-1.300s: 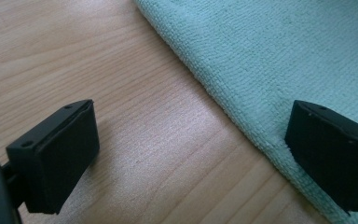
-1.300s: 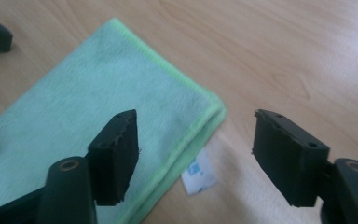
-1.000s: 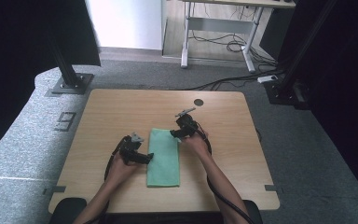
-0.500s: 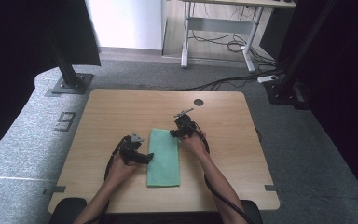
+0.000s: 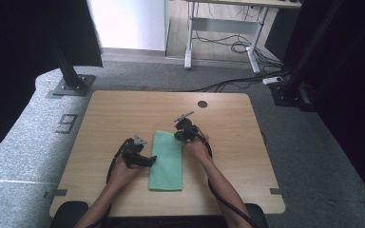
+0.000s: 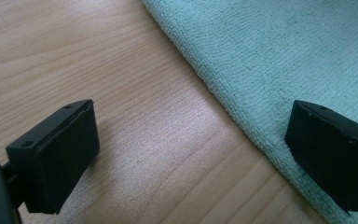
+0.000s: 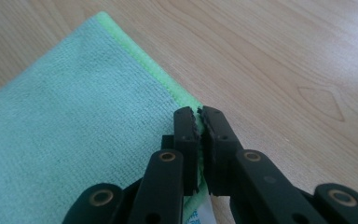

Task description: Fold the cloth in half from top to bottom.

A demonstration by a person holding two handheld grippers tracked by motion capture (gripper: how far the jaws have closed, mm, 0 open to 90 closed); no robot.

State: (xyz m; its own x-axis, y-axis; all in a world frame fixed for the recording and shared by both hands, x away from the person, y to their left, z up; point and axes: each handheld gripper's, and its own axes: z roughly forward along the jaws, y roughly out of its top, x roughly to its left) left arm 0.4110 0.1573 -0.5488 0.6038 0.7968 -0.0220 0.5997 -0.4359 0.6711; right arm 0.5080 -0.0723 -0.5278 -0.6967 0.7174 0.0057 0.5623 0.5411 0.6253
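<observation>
A: Item one, high view. What is recorded?

B: A green cloth (image 5: 167, 160), folded into a long strip, is laid flat near the middle of the wooden table (image 5: 114, 114). The left gripper (image 5: 148, 161) is set at the cloth's left edge, the right gripper (image 5: 178, 135) at its far right corner. Jaw states cannot be told from this height.

A: Item two, left gripper view?

B: The jaws are spread wide and nothing is held. One jaw is placed over bare table (image 6: 135, 121), the other over the cloth (image 6: 279, 60), so the cloth's folded edge is straddled.

A: Item three, right gripper view?

B: The jaws are pressed together with hardly a gap. The cloth's (image 7: 74, 126) bright hemmed edge runs into them, and a white label (image 7: 200, 212) is seen just below. The edge appears to be pinched, though how many layers are caught cannot be told.

A: Risks to be entered?

B: If only the top layer is pinched, the fold could be pulled open on lifting. If the left jaws are closed too high, the edge could be missed and the cloth merely pushed, leaving it bunched or skewed.
</observation>
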